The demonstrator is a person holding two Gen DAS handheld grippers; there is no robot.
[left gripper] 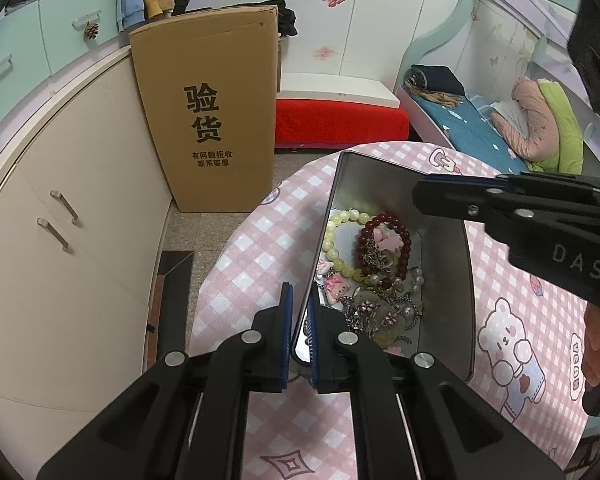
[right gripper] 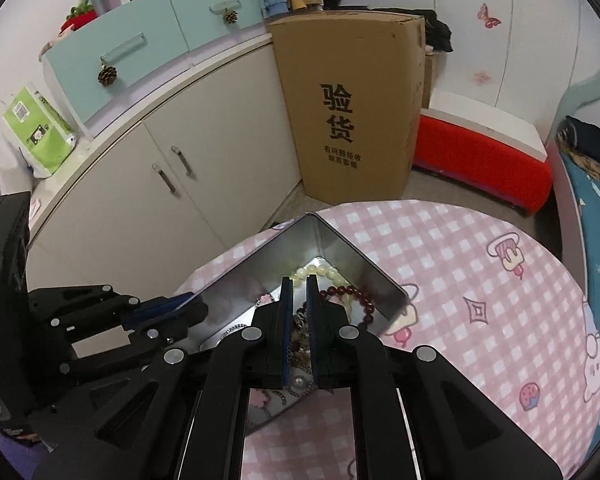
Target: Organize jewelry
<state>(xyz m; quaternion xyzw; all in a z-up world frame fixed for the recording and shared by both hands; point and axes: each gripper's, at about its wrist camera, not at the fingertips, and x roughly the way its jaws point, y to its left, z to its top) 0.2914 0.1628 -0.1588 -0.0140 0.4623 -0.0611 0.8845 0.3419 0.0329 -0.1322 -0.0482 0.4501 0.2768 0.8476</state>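
A silver metal tin [left gripper: 396, 184] stands open on the pink checked tablecloth [left gripper: 260, 248]. It holds a pale yellow bead bracelet [left gripper: 332, 236], a dark red bead bracelet [left gripper: 384, 248], chains and pink charms. My left gripper [left gripper: 300, 300] is shut on the tin's left wall. In the right wrist view the tin [right gripper: 260, 272] is just ahead. My right gripper [right gripper: 299, 280] hangs over the tin with its jaws nearly closed; a tangle of chain [right gripper: 298, 340] shows between them, and whether it is gripped I cannot tell. The right gripper also shows in the left wrist view [left gripper: 420, 196].
A tall cardboard box [left gripper: 208, 112] stands on the floor beyond the table. Cream cabinets [left gripper: 60, 220] run along the left. A red bench [left gripper: 340, 120] and a bed [left gripper: 480, 128] with blue sheet lie behind. The round table's edge [right gripper: 540, 248] curves right.
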